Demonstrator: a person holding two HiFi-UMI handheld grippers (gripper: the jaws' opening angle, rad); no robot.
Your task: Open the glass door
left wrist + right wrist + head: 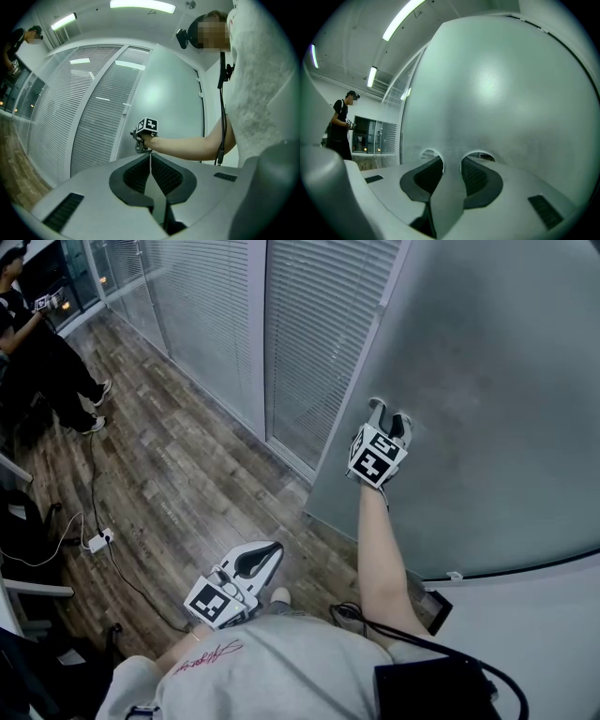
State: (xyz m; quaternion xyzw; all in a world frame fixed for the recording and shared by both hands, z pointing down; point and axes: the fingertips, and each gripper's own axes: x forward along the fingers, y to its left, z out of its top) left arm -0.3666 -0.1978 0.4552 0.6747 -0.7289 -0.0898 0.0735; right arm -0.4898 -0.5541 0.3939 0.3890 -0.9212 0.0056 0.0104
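The floor (178, 465) is laid in dark wood-look planks that run along the partition. A glazed partition (202, 324) forms the long wall. Horizontal blinds (319, 324) cover its panes, and pale vertical frame posts (258, 343) divide them. A plain white wall (544, 643) stands at the lower right of the head view. A white power strip (98, 541) lies on the floor, with black and white cables (131, 582) leading from it. Linear ceiling lights (143, 5) are lit. A dark window (365, 136) at the far end shows small points of light.
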